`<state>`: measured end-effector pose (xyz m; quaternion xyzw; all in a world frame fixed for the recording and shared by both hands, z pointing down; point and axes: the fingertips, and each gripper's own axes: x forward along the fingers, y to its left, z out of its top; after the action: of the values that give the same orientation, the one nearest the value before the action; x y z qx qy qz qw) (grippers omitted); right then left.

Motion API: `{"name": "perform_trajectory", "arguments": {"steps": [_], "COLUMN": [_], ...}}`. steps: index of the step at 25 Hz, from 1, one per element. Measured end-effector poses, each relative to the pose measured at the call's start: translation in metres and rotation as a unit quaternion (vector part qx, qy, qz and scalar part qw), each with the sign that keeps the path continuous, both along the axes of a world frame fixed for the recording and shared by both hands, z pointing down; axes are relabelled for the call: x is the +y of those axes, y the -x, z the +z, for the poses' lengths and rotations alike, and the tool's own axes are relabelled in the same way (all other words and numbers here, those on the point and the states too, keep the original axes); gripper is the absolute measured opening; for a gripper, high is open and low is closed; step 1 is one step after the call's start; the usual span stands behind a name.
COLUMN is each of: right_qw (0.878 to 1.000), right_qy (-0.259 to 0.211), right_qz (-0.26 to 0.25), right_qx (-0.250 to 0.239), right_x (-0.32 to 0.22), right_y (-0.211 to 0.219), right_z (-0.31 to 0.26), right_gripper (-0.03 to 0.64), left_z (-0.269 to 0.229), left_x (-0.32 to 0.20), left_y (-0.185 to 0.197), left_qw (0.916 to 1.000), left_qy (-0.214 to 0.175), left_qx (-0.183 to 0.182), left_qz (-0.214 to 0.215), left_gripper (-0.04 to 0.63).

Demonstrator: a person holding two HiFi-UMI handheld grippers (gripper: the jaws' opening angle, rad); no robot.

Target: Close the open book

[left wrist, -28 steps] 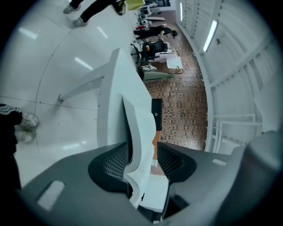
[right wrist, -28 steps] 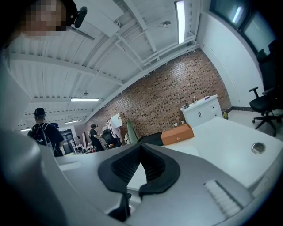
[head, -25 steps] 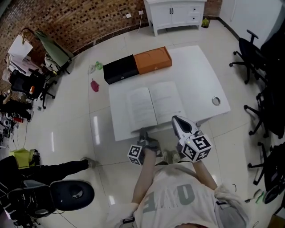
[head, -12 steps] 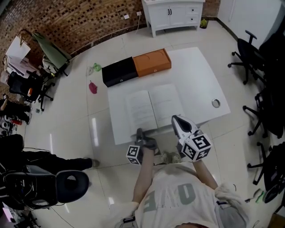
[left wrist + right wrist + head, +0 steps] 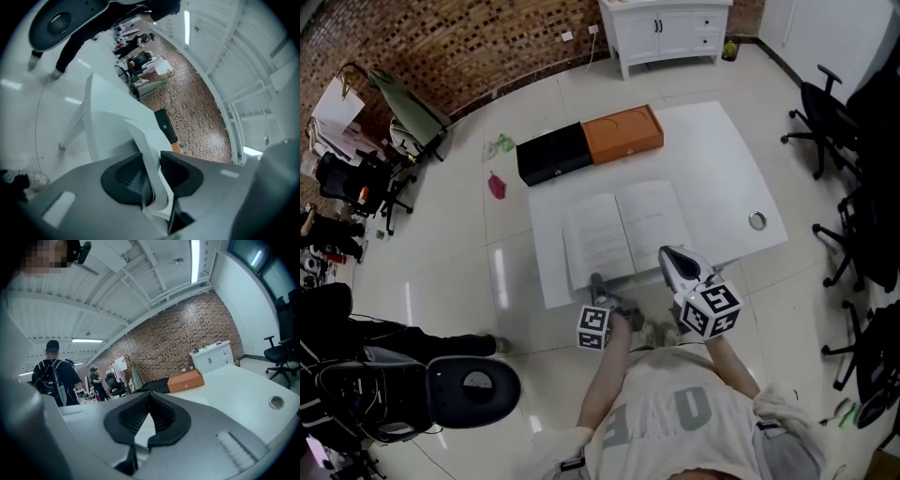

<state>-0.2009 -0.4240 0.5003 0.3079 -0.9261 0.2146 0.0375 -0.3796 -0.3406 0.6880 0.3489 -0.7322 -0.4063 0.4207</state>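
Observation:
The open book point(image 5: 623, 230) lies flat on the white table point(image 5: 722, 159), its pages white. My left gripper point(image 5: 598, 284) is at the book's near left corner, by the table's front edge. In the left gripper view the jaws point(image 5: 152, 161) are closing, and the book's white edge point(image 5: 140, 136) fills the gap between the black pads. My right gripper point(image 5: 672, 258) hovers over the table's near edge, just below the book's right page. Its pads point(image 5: 150, 394) meet at the tips with nothing between them.
A black box point(image 5: 553, 155) and an orange box point(image 5: 623, 131) lie end to end at the table's far edge. A round metal grommet point(image 5: 757, 221) sits at the table's right. Office chairs point(image 5: 825, 112) stand to the right, a white cabinet point(image 5: 666, 28) behind, a round black seat point(image 5: 473, 384) near left.
My left gripper has rolled and shifted slightly right at the book's near corner. The right gripper has stayed put. The black seat at lower left has moved right.

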Motion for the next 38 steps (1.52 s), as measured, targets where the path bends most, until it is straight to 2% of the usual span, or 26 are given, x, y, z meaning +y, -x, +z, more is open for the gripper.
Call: {"name": "perform_trajectory", "arguments": {"steps": [5,11,16,21,23,30,32,34,37,38], "right_qw": [1.0,1.0,1.0,1.0,1.0,0.999,0.998,0.997,0.995,0.995], "right_qy": [0.002,0.001,0.002,0.001,0.0,-0.006,-0.007,-0.007,-0.006,-0.005], "right_qz": [-0.016,-0.014,-0.004,0.006,0.011,0.039,0.056,0.075,0.096,0.101], "right_qx": [0.005,0.007,0.006,0.001,-0.001,-0.001,-0.001,0.0,0.003,0.004], "right_x": [0.01,0.018,0.018,0.016,0.018,0.021,0.019,0.017,0.015,0.015], "right_y": [0.005,0.007,-0.002,-0.01,-0.014,-0.044,-0.06,-0.075,-0.094,-0.098], "right_z": [0.006,0.008,0.002,0.003,0.003,0.002,0.003,0.003,0.004,0.005], "right_gripper": [0.005,0.005,0.005,0.005,0.005,0.005,0.005,0.005,0.005,0.005], "left_z": [-0.018,-0.042,-0.071,-0.091,-0.095,-0.097,-0.089,-0.077,-0.053,-0.045], "left_x": [-0.004,-0.007,-0.02,-0.038,-0.044,-0.064,-0.07,-0.078,-0.089,-0.093], "left_y": [-0.01,-0.012,-0.029,-0.061,-0.074,-0.113,-0.134,-0.156,-0.184,-0.192], "left_qw": [0.9931,0.9715,0.9441,0.909,0.8965,0.8648,0.8507,0.8306,0.7885,0.7767], "left_qy": [0.037,0.06,0.063,0.043,0.041,0.052,0.058,0.07,0.105,0.117], "left_qx": [-0.102,-0.212,-0.294,-0.367,-0.387,-0.424,-0.433,-0.447,-0.478,-0.484], "left_qz": [0.044,0.087,0.134,0.194,0.212,0.263,0.293,0.325,0.373,0.385], "left_gripper": [0.121,0.114,0.104,0.088,0.084,0.071,0.071,0.072,0.076,0.081]}}
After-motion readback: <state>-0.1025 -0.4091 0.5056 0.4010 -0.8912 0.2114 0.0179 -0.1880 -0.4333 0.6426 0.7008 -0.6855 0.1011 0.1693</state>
